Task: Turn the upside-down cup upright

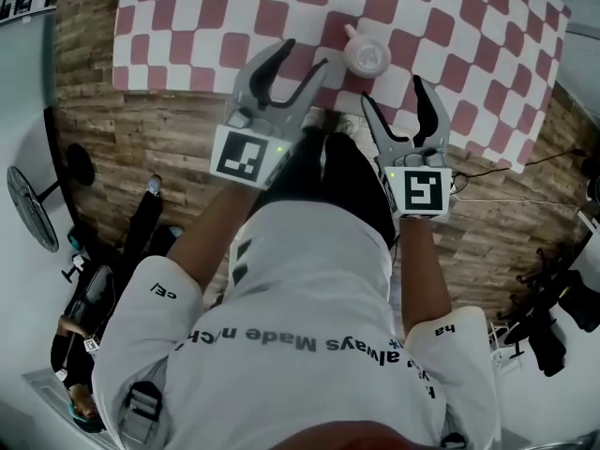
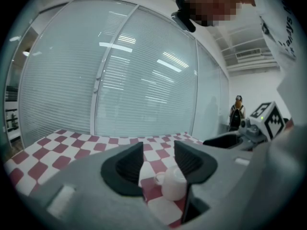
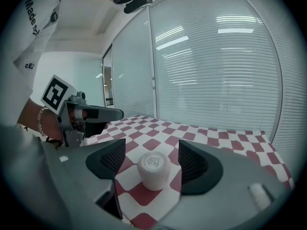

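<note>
Head view: a small white ceramic cup (image 1: 366,56) stands upside down at upper centre, near the lower edge of a red-and-white checked tablecloth (image 1: 187,26) with bare squares all round it. The left gripper (image 1: 305,56) hangs just left of the cup, the right gripper (image 1: 394,94) just below it. Left gripper view: the left gripper (image 2: 158,162) has its jaws parted and grasping nothing; the cup (image 2: 173,183) shows low in the gap, beside the right-hand pad. Right gripper view: the right gripper (image 3: 152,152) is spread wide, and the cup (image 3: 153,169) stands centred between the pads, untouched.
</note>
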A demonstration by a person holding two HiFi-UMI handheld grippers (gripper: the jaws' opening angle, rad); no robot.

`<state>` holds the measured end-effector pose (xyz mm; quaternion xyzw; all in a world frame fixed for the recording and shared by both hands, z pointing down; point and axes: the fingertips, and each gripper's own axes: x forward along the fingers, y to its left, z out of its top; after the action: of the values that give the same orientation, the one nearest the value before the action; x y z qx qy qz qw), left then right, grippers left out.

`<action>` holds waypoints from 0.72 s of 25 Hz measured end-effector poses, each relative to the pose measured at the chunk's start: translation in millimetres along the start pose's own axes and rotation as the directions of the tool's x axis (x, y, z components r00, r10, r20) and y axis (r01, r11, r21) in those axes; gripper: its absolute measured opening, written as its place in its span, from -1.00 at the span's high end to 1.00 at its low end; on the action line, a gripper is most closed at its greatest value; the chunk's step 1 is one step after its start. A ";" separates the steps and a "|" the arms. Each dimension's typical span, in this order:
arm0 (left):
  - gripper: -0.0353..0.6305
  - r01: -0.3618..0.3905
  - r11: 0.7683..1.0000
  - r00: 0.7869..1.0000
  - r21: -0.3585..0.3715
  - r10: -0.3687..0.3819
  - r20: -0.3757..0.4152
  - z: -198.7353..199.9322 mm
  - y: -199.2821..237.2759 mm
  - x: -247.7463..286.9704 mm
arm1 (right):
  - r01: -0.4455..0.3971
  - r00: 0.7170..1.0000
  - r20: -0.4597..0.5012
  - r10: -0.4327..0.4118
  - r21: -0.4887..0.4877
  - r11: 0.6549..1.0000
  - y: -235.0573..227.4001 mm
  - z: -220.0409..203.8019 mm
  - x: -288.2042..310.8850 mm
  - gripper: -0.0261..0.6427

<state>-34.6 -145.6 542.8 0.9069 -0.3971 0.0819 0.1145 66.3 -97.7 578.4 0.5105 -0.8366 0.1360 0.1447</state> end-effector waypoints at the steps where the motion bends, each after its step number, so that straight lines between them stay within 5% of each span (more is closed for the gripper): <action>1: 0.28 -0.002 1.000 1.000 0.003 0.002 -0.001 -4.2 3.0 3.0 | 0.003 1.000 -0.011 -0.003 -0.002 1.000 -0.8 -7.2 6.7 -0.13; 18: 0.28 -0.009 1.000 0.999 0.002 0.009 -0.031 -81.4 29.4 37.1 | -0.006 0.997 -0.072 0.008 0.027 1.000 -11.6 -96.5 75.5 -0.29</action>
<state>-36.2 -168.8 634.0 0.9038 -0.3994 0.0969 0.1195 53.7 -128.1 697.0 0.5043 -0.8308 0.1658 0.1674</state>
